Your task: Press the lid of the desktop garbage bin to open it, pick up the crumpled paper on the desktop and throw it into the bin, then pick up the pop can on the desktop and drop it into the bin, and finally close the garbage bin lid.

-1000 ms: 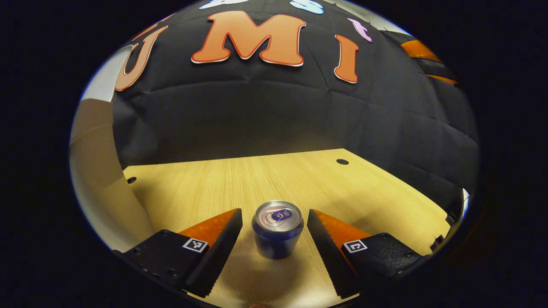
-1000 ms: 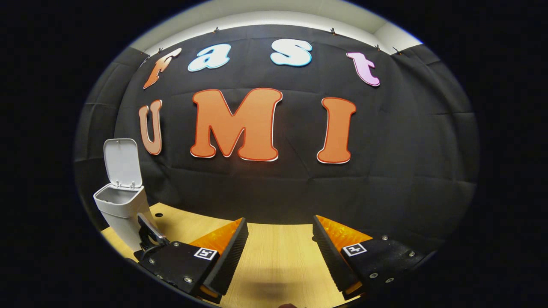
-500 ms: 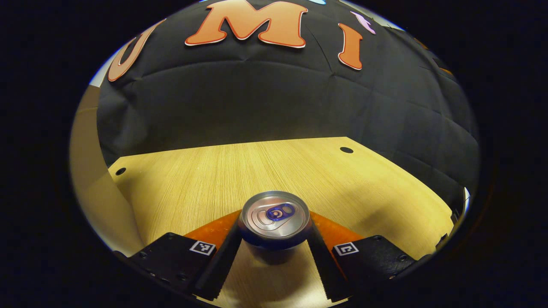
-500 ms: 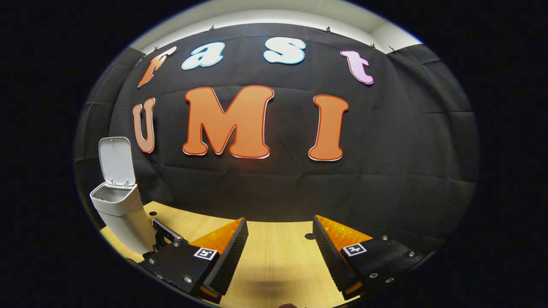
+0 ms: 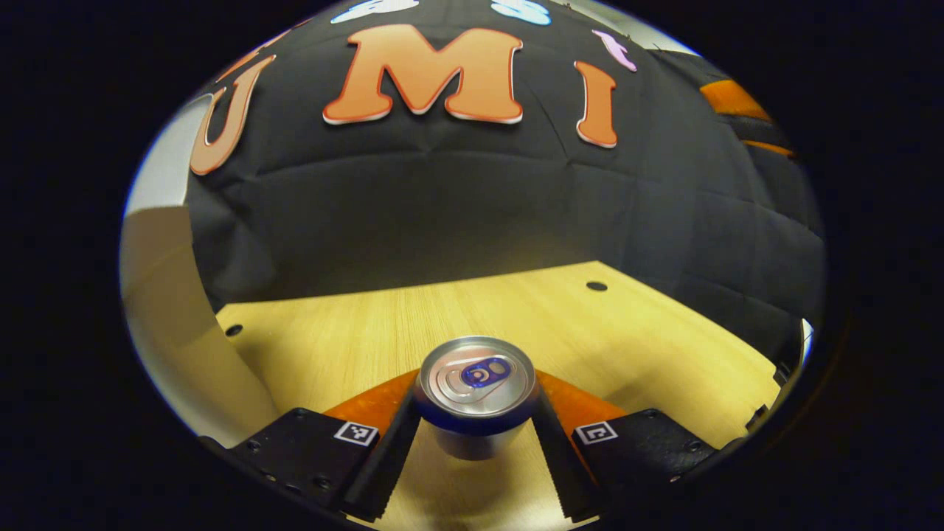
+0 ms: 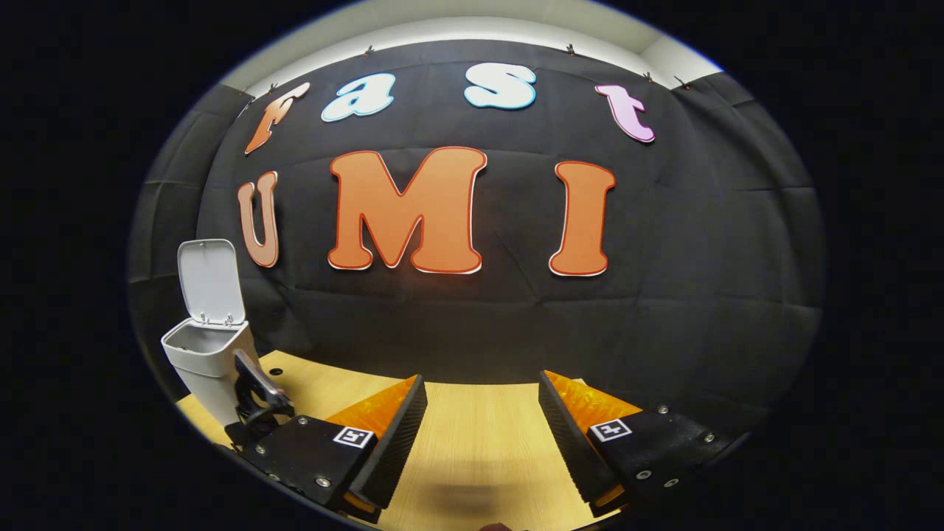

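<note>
Two fingers of the left gripper (image 5: 476,442) press against opposite sides of the pop can (image 5: 476,394), which stands upright between them with its silver top and pull tab facing the camera; whether its base touches the wood or sits just off it is hard to tell from this angle. Ahead of that claw the light wooden desktop (image 5: 442,317) stretches to the black cloth wall, its grain running away from the fingers, with one small dark hole (image 5: 597,286) ahead to the right and another (image 5: 234,330) ahead to the left. A pale, blurred surface (image 5: 169,310) rises along the left side of the left gripper view. In the right gripper view, the right gripper (image 6: 483,431) hangs over bare desktop with its fingers spread wide and nothing between them; a soft shadow lies on the wood beneath the gap. Ahead and far to the left of this claw stands the white desktop garbage bin (image 6: 203,361), its lid (image 6: 212,281) hinged up and standing nearly vertical against the cloth wall. A dark piece of equipment with a metal edge (image 6: 254,387) sits just in front of the bin. Above the cloth a strip of pale wall and ceiling (image 6: 457,26) is lit.
</note>
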